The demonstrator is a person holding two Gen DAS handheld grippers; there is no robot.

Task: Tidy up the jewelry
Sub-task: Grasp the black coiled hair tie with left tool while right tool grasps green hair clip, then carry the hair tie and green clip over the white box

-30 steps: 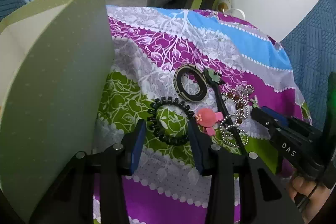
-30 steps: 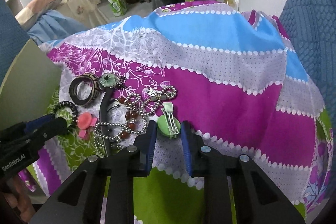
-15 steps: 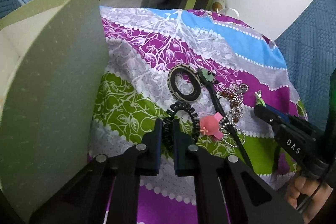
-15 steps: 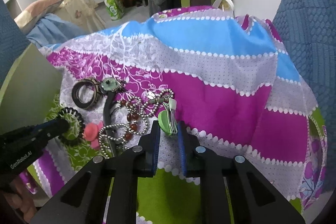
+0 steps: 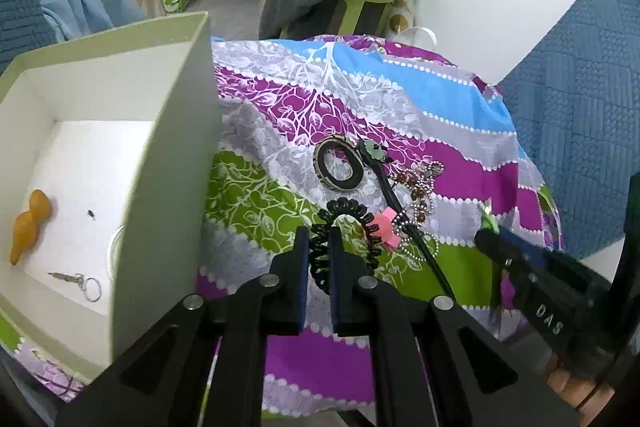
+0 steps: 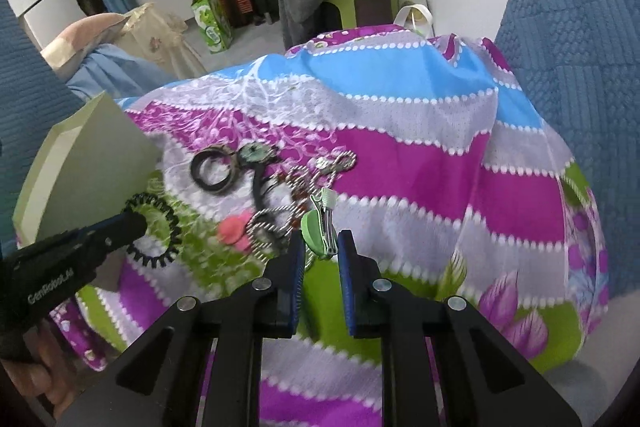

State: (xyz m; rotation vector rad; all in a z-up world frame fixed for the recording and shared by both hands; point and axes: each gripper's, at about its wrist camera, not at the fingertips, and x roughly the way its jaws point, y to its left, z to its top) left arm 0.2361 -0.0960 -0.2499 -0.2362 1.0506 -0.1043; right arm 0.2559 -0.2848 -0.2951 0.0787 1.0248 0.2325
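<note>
the left gripper (image 5: 319, 263) has its jaws pinching the near side of the black coil hair tie (image 5: 345, 239), which hangs partly lifted off the patterned cloth (image 5: 400, 115), just right of the open box (image 5: 168, 163). the right gripper (image 6: 319, 259) has its jaws pinching the green hair clip (image 6: 318, 231), raised a bit above the cloth, well to the right of the box.

both items look headed for the box, w/ a yellow gourd charm (image 5: 28, 225) and a small keyring piece (image 5: 78, 281) already on its floor. to do it well: lift the tie clear of the bead chain (image 5: 416, 227) and pink piece (image 5: 386, 227) beside it (snag risk), clear the box wall, let go low over a bare bit of its floor. grip on the thin clip seems slight, so no fast swing.
</note>
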